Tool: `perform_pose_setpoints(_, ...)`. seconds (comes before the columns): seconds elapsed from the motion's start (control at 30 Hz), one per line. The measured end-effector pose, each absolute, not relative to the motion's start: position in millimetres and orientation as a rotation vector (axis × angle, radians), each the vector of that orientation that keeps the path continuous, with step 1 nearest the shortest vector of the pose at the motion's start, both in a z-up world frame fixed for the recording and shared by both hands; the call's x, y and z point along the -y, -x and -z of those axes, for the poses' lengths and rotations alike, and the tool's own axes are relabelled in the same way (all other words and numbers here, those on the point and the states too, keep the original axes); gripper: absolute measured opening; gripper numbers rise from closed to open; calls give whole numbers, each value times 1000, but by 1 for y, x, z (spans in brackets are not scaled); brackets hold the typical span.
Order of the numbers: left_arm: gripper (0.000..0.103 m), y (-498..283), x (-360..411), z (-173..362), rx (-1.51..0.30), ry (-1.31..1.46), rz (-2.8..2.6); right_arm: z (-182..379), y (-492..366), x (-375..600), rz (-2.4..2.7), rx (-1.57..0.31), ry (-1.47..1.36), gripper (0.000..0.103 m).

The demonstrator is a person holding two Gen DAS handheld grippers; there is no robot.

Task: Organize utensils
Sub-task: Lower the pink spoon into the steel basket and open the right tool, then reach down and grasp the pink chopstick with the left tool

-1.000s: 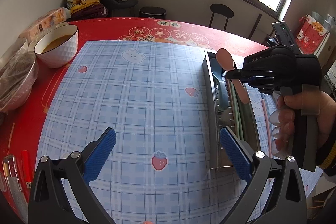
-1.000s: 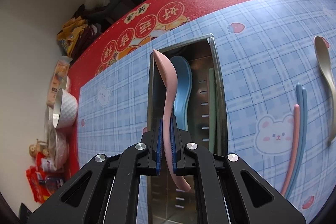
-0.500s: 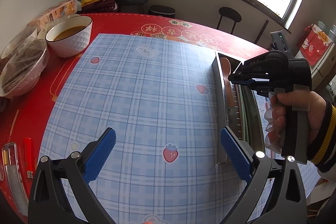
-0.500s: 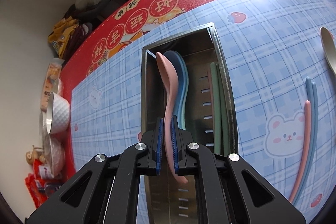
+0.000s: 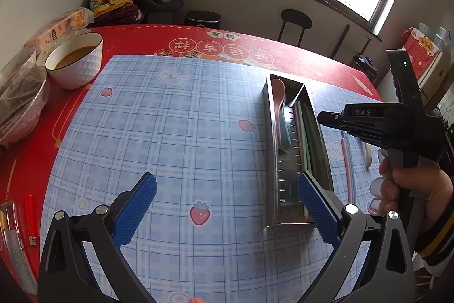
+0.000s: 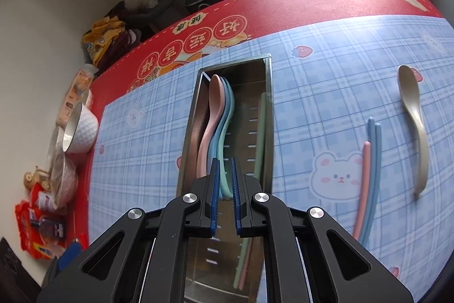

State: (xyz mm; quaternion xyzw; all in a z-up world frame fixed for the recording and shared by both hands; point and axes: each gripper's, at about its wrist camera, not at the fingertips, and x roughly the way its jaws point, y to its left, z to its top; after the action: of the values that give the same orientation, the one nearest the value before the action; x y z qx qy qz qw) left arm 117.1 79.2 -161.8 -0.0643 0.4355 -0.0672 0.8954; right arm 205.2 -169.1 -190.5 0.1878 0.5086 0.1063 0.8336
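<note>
A steel utensil tray (image 6: 268,81) (image 5: 269,132) lies on the blue checked mat. In its left compartment a pink spoon (image 6: 211,115) (image 5: 279,95) lies beside a blue spoon (image 6: 224,118) and a green one. Green and pink chopsticks (image 6: 262,132) lie in the right compartment. My right gripper (image 6: 225,163) (image 5: 322,117) hovers above the tray, its jaws slightly apart and empty. My left gripper (image 5: 224,195) is wide open and empty, low over the mat, its right pad by the tray's near end. A beige spoon (image 6: 412,115) and pink and blue chopsticks (image 6: 369,169) lie on the mat right of the tray.
A white bowl of brown liquid (image 5: 75,61) and a wrapped bowl (image 5: 20,104) stand at the table's left edge. A cutter and red lighter (image 5: 28,217) lie at the front left. Snack packets (image 6: 39,226) sit beyond the bowls. A stool (image 5: 295,19) stands behind the table.
My right gripper lowered the pink spoon into the tray's left compartment, let it go and drew back above the tray. The left gripper stayed open.
</note>
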Motion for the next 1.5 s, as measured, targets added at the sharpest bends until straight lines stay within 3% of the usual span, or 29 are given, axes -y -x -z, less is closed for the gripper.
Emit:
perform_pose_setpoints(0.6,95,-131,32,156,-944,11,271,163,-106,294,-82,-905,-298,9)
perform_pose_setpoints(0.73,80,-134,54,160,-966,-20,288,167,-95,317,-52,-899,-325,9)
perform_pose_setpoints(1.0,62,-135,82,172,-1019,-58,329,184,-82,344,-25,-911,-364,9)
perform_pose_setpoints(1.07,55,-137,83,177,-1046,-66,318,188,-79,348,-25,-911,-372,9)
perform_pose_setpoints(1.13,38,-137,85,182,-1062,-74,320,193,-77,351,-28,-915,-379,9)
perform_pose_setpoints(1.23,27,-138,89,187,-1080,-77,340,201,-77,356,-29,-926,-397,9)
perform_pose_setpoints(1.5,14,-140,119,201,-1124,-121,430,214,-80,364,-38,-942,-426,9)
